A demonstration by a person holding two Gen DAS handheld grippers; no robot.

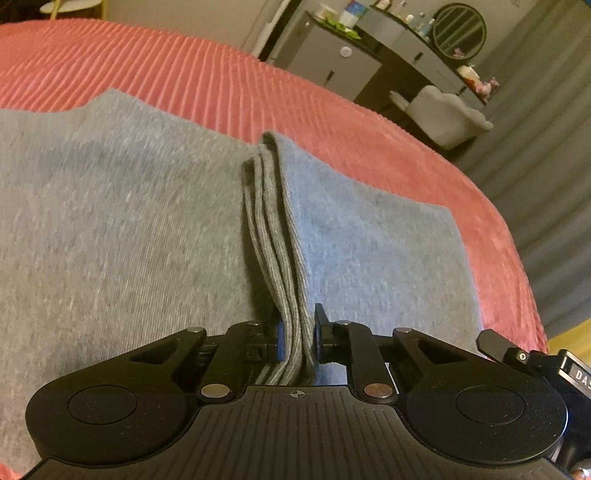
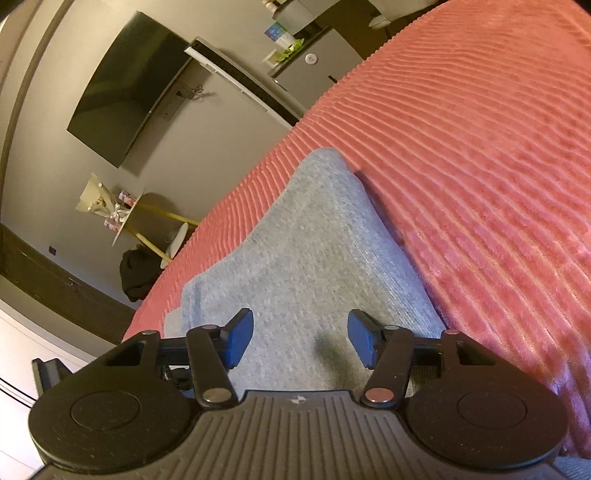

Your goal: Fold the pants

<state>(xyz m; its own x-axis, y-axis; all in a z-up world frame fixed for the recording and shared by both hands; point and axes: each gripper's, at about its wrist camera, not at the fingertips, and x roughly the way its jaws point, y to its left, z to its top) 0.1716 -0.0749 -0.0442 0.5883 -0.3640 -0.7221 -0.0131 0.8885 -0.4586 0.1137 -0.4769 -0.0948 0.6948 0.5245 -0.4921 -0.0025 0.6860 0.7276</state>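
Observation:
Grey pants (image 1: 110,221) lie on a coral ribbed bedspread (image 1: 184,74). My left gripper (image 1: 297,339) is shut on the stacked ribbed edges of the pants (image 1: 273,236), which rise in several layers between the pads. In the right wrist view a folded part of the grey pants (image 2: 310,251) lies on the bedspread (image 2: 480,147). My right gripper (image 2: 301,338) is open just above this cloth, with nothing between its blue pads (image 2: 240,336).
A dark dresser (image 1: 369,62) with small items and a round mirror (image 1: 459,31) stands beyond the bed, with a grey chair (image 1: 447,114) beside it. A wall TV (image 2: 125,85) and a small round table (image 2: 129,218) stand off the bed's edge.

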